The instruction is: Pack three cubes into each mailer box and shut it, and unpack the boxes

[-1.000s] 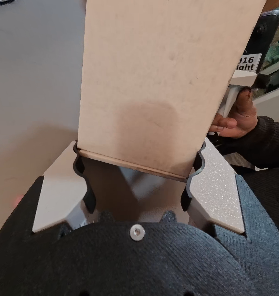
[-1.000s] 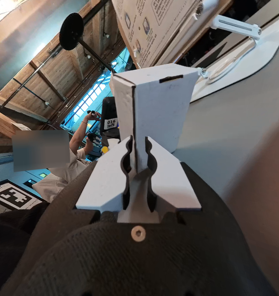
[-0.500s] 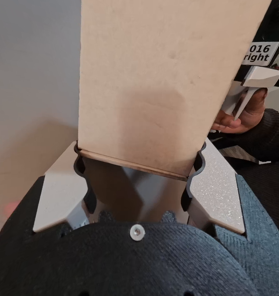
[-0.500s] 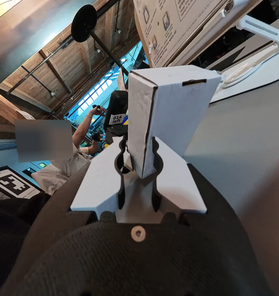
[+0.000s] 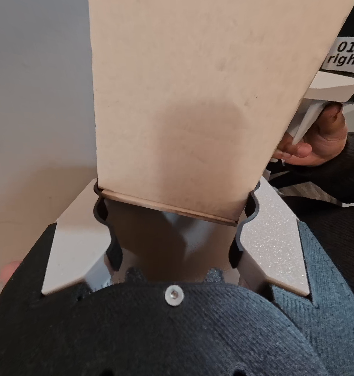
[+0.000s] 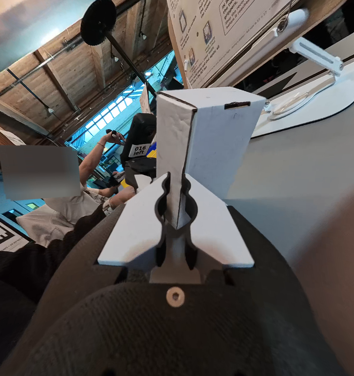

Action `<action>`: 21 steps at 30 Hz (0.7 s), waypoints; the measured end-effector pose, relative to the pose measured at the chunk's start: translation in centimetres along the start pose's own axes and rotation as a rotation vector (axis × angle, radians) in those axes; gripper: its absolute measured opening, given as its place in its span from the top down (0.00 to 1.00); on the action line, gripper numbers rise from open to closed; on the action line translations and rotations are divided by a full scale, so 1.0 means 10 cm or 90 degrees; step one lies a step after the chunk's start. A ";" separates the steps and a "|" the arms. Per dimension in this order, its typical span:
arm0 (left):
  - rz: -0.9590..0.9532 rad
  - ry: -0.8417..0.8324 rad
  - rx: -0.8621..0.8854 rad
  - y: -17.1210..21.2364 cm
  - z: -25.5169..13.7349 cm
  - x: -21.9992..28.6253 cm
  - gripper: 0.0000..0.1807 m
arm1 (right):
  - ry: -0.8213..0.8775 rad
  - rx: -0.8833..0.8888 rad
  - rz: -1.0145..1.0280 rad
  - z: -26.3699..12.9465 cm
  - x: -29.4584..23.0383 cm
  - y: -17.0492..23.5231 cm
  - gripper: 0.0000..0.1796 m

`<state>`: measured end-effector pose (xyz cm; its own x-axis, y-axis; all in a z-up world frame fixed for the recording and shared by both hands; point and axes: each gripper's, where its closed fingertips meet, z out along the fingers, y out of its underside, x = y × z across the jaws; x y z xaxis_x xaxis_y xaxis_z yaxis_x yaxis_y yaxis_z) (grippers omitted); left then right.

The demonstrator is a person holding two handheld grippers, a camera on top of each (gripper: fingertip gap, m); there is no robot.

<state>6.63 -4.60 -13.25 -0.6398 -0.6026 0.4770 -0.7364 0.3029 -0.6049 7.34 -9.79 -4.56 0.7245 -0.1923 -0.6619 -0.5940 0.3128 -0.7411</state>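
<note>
Box shut, held above the table: left gripper spans its width, right gripper pinches a corner. Cubes not visible; packed or emptied, can't tell.

The mailer box is white outside with dark cut edges, and its broad face looks plain tan. Both grippers have pale grey fingers with black pads on black textured bodies. Beside the box, the tabletop is flat grey.
</note>
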 end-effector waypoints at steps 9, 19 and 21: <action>0.007 -0.007 -0.017 0.02 0.01 0.01 0.23 | -0.012 0.032 -0.012 0.03 0.00 -0.04 0.99; 0.018 -0.001 0.031 -0.10 -0.06 0.03 0.26 | -0.052 0.021 0.044 0.01 -0.04 -0.02 1.00; 0.041 0.003 0.054 -0.18 -0.10 0.08 0.25 | -0.059 0.027 0.072 -0.01 -0.02 -0.03 1.00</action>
<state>7.24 -4.87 -11.17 -0.6860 -0.5806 0.4385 -0.6728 0.2769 -0.6861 7.31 -9.91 -4.19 0.6836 -0.0677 -0.7267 -0.6603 0.3667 -0.6554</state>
